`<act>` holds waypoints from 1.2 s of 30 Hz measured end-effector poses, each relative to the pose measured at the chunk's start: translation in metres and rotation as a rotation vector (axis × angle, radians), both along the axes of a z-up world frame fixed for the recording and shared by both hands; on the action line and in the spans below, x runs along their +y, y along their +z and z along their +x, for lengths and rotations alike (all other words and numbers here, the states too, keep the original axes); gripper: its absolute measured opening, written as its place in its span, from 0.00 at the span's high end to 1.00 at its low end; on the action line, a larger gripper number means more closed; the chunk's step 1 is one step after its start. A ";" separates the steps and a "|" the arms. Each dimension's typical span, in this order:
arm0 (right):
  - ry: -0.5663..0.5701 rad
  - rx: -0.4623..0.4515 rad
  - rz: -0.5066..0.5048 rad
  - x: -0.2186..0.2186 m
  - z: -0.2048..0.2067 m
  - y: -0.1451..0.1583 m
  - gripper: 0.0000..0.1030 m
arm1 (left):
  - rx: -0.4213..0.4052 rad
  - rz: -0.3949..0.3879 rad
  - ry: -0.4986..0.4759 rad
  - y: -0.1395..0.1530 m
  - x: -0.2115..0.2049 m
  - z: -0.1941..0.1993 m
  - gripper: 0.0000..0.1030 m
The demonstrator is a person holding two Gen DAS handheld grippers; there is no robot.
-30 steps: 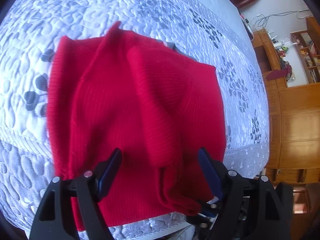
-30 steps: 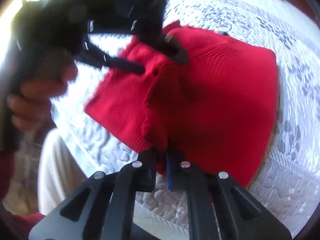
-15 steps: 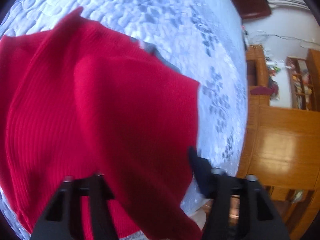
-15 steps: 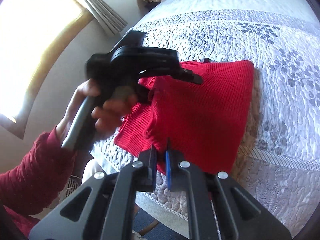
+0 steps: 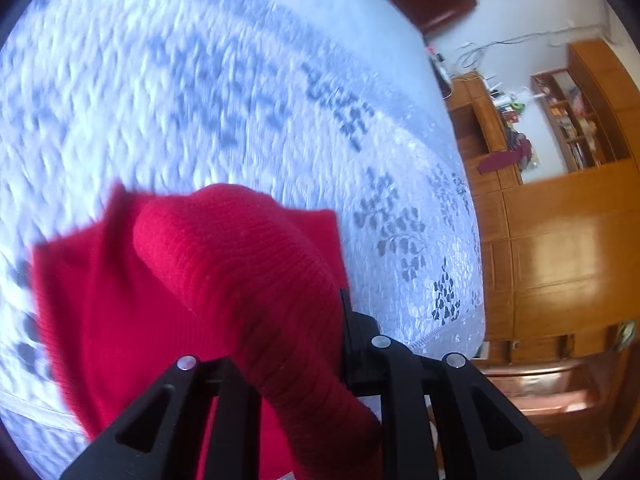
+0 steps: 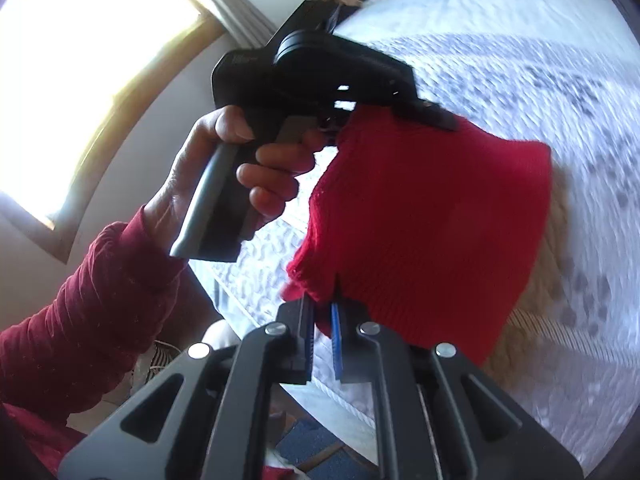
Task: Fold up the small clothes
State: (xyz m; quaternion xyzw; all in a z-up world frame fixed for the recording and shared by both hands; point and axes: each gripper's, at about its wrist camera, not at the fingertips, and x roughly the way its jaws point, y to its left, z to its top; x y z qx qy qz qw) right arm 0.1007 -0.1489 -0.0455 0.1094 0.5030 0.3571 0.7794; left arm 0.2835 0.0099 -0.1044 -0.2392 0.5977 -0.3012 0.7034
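A red knit garment [image 5: 192, 280] hangs lifted above the quilted bed [image 5: 200, 92]. In the left wrist view my left gripper [image 5: 288, 344] is shut on a thick bunched fold of it that hides the fingertips. In the right wrist view the red garment [image 6: 432, 216] hangs between both grippers. My right gripper [image 6: 322, 316] is shut on its near lower corner. The left gripper [image 6: 400, 114], held by a hand, grips the garment's far upper edge.
The bed's white and grey quilt [image 6: 560, 92] lies under the garment, its front edge [image 6: 332, 396] close to me. Wooden cabinets [image 5: 560, 260] and shelves [image 5: 580, 120] stand at the right. A bright window [image 6: 80, 60] is at the left.
The left gripper has closed on a fold of the garment. Both grippers have risen and the garment has come up off the bed, bunched between them.
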 end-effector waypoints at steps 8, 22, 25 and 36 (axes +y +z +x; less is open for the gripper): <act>0.105 -0.027 -0.034 0.067 0.008 0.001 0.94 | -0.077 0.080 0.034 0.009 0.069 0.006 0.85; 0.185 0.123 -0.241 0.129 0.005 -0.106 0.92 | 0.005 0.107 0.061 -0.084 0.120 -0.010 0.76; 0.192 0.131 -0.207 0.123 0.001 -0.101 0.80 | -0.022 0.126 0.040 -0.078 0.120 -0.017 0.66; -0.079 0.156 -0.144 0.002 -0.011 -0.062 0.48 | -0.099 0.239 -0.064 -0.065 0.119 -0.117 0.36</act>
